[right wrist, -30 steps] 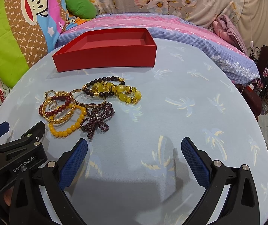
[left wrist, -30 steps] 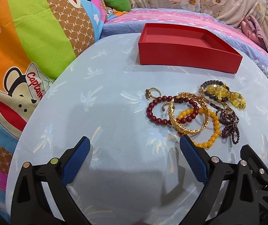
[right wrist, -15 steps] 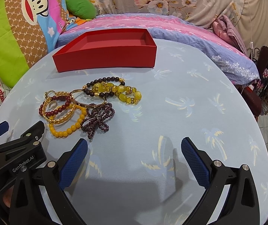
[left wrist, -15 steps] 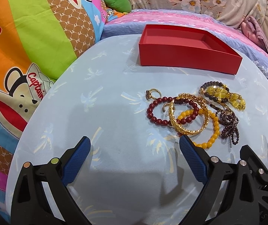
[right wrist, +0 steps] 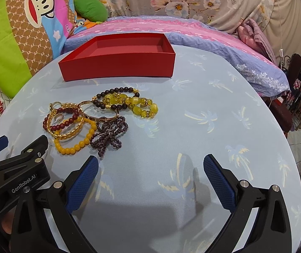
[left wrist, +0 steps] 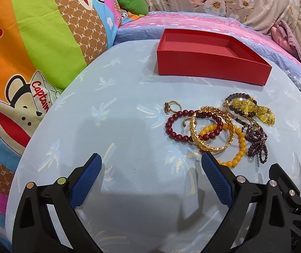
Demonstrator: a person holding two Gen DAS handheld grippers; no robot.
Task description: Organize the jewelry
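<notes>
The right gripper (right wrist: pixel 150 168), jaws wide, hovers near tangled bracelets (right wrist: pixel 99 118) before a red box (right wrist: pixel 118 65).

Shallow red paper box (left wrist: pixel 211 69): matt, smooth.
Gold metal bangle (left wrist: pixel 211 130): glossy, embossed.
Dark red bead bracelet (left wrist: pixel 184 126): polished.
Pale blue palm-print tablecloth (right wrist: pixel 192 130): soft sheen.
Blue gripper pads (right wrist: pixel 83 181): textured, matt.

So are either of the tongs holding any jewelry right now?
No. Both the left tongs and right tongs are open and empty.
</notes>
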